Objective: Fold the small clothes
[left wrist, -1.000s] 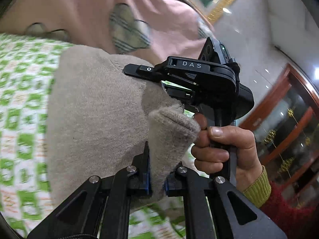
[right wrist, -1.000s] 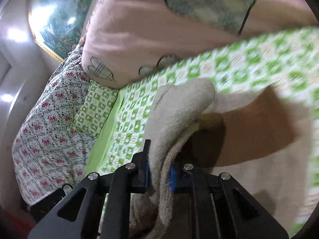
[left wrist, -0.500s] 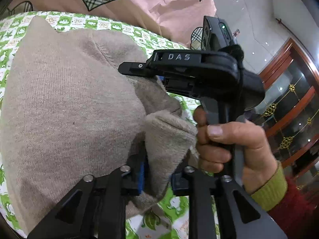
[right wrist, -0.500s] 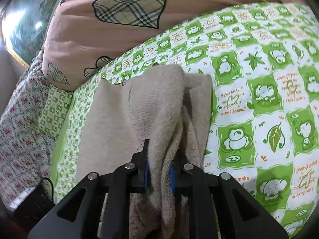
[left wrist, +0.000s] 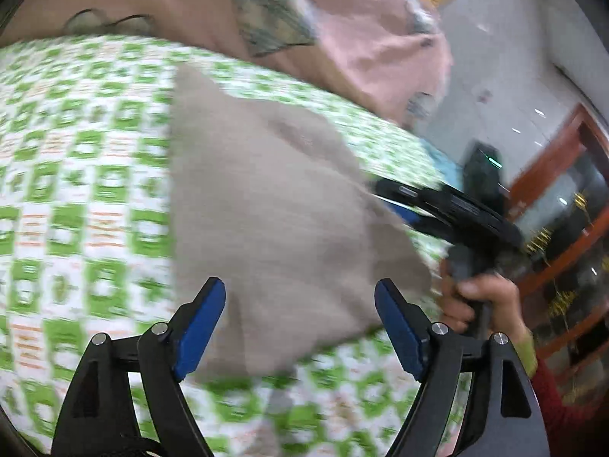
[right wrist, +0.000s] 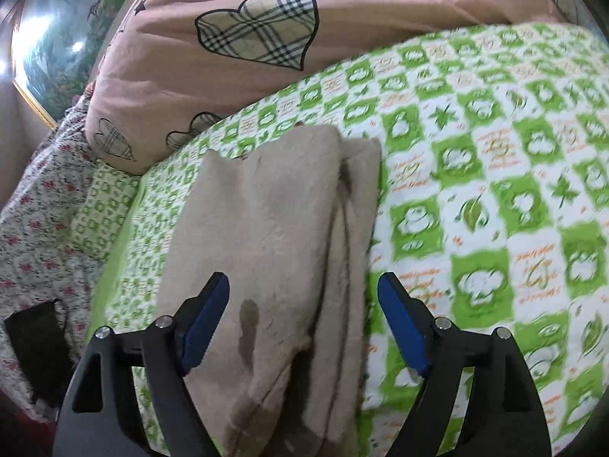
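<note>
A beige knitted garment (left wrist: 274, 205) lies folded on the green-and-white patterned bed sheet (left wrist: 76, 190). My left gripper (left wrist: 300, 301) is open just above its near edge, holding nothing. In the right wrist view the same garment (right wrist: 274, 236) lies in folded layers with a small dark stain near the jaws. My right gripper (right wrist: 304, 297) is open over it and empty. The right gripper and the hand holding it also show at the right of the left wrist view (left wrist: 456, 213). The left wrist view is motion-blurred.
A pink quilt with plaid hearts (right wrist: 266, 38) is piled at the far side of the bed. A floral pillow (right wrist: 38, 205) and a black object (right wrist: 34, 342) lie at the left. A wooden cabinet (left wrist: 563, 205) stands to the right.
Both grippers have opened and let go of the beige garment, which now lies folded on the sheet. Both have drawn back a little from it.
</note>
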`<action>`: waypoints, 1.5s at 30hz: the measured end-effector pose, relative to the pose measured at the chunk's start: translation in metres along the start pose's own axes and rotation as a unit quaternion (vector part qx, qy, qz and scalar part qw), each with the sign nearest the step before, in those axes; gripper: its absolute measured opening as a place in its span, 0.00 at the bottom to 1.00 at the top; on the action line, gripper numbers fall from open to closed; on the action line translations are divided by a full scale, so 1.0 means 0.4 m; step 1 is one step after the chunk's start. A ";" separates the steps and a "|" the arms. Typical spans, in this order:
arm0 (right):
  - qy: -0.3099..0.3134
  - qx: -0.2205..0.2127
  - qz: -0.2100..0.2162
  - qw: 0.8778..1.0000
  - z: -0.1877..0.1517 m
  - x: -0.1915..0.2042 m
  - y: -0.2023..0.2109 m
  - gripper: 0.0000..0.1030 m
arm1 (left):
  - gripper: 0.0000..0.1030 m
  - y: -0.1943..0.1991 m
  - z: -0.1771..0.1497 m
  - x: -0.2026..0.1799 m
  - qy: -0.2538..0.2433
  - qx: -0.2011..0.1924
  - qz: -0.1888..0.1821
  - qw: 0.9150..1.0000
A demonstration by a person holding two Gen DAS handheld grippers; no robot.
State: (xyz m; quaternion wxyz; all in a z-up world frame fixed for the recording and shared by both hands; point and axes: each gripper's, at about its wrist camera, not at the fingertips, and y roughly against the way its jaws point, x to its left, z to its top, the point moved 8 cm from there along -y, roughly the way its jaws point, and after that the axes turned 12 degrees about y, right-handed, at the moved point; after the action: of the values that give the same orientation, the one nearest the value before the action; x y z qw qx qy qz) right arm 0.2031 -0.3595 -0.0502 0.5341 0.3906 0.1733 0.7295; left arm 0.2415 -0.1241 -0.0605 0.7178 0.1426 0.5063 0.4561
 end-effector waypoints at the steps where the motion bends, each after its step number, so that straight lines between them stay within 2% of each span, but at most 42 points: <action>1: -0.003 0.002 0.004 1.000 -0.003 0.001 -0.005 0.79 | 0.79 -0.005 0.017 0.023 0.011 0.003 0.003 1.000; 6: -0.013 0.018 0.015 1.000 -0.010 0.001 -0.041 0.79 | 0.80 -0.095 0.086 0.096 0.058 0.038 -0.001 0.998; 9: -0.017 0.035 0.016 0.999 -0.018 -0.007 -0.067 0.79 | 0.89 -0.155 0.112 0.119 0.084 0.061 -0.023 0.994; 11: -0.031 0.048 0.028 0.998 -0.026 -0.015 -0.092 0.77 | 0.89 -0.197 0.125 0.127 0.090 0.067 -0.037 0.993; 12: -0.035 0.052 0.035 0.997 -0.029 -0.014 -0.100 0.74 | 0.88 -0.209 0.128 0.125 0.092 0.073 -0.047 0.992; 13: -0.042 0.056 0.049 0.996 -0.032 -0.012 -0.111 0.68 | 0.81 -0.228 0.134 0.128 0.095 0.081 -0.060 0.990; 14: -0.050 0.056 0.064 0.995 -0.034 -0.009 -0.118 0.48 | 0.74 -0.244 0.137 0.131 0.094 0.083 -0.062 0.990; 15: -0.068 0.059 0.080 0.993 -0.039 -0.007 -0.127 0.44 | 0.72 -0.251 0.135 0.123 0.085 0.079 -0.060 0.991; 16: -0.071 0.057 0.079 0.993 -0.040 -0.004 -0.128 0.41 | 0.64 -0.248 0.137 0.116 0.076 0.074 -0.061 0.992; 17: -0.064 0.053 0.072 0.994 -0.037 0.003 -0.124 0.38 | 0.56 -0.237 0.136 0.112 0.065 0.070 -0.061 0.994; 19: -0.049 0.039 0.063 0.996 -0.031 0.037 -0.102 0.35 | 0.51 -0.192 0.132 0.103 0.045 0.057 -0.058 0.996; 22: -0.034 0.012 0.088 0.995 -0.022 0.120 -0.075 0.33 | 0.50 -0.088 0.127 0.112 0.037 0.028 -0.049 0.998; 26: 0.001 -0.001 0.124 0.992 -0.035 0.273 -0.091 0.33 | 0.50 0.087 0.122 0.172 0.042 -0.016 -0.038 0.998; 29: 0.030 -0.009 0.166 0.986 -0.063 0.412 -0.138 0.32 | 0.50 0.210 0.098 0.239 0.041 -0.044 -0.008 0.998; 33: 0.037 0.006 0.202 0.979 -0.119 0.532 -0.208 0.33 | 0.50 0.326 0.056 0.336 0.049 -0.061 0.027 0.997; 36: 0.040 0.030 0.209 0.977 -0.173 0.591 -0.264 0.33 | 0.50 0.357 0.011 0.409 0.065 -0.057 0.039 0.995; 38: 0.046 0.047 0.199 0.978 -0.204 0.608 -0.290 0.33 | 0.51 0.351 -0.017 0.451 0.074 -0.049 0.046 0.995; 40: 0.053 0.062 0.177 0.981 -0.234 0.607 -0.310 0.33 | 0.53 0.331 -0.036 0.481 0.090 -0.045 0.036 0.994; 43: 0.039 0.067 0.176 0.981 -0.245 0.582 -0.321 0.34 | 0.60 0.320 -0.038 0.501 0.104 -0.049 0.014 0.993; 45: 0.030 0.069 0.177 0.981 -0.249 0.569 -0.323 0.37 | 0.70 0.311 -0.039 0.507 0.111 -0.045 0.014 0.993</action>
State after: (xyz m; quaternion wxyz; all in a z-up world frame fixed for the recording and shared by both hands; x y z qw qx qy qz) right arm 0.1829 -0.0874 -0.1125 0.3629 0.4288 0.1678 0.8101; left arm 0.1790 0.1015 -0.1056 0.6564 0.0653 0.5601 0.5012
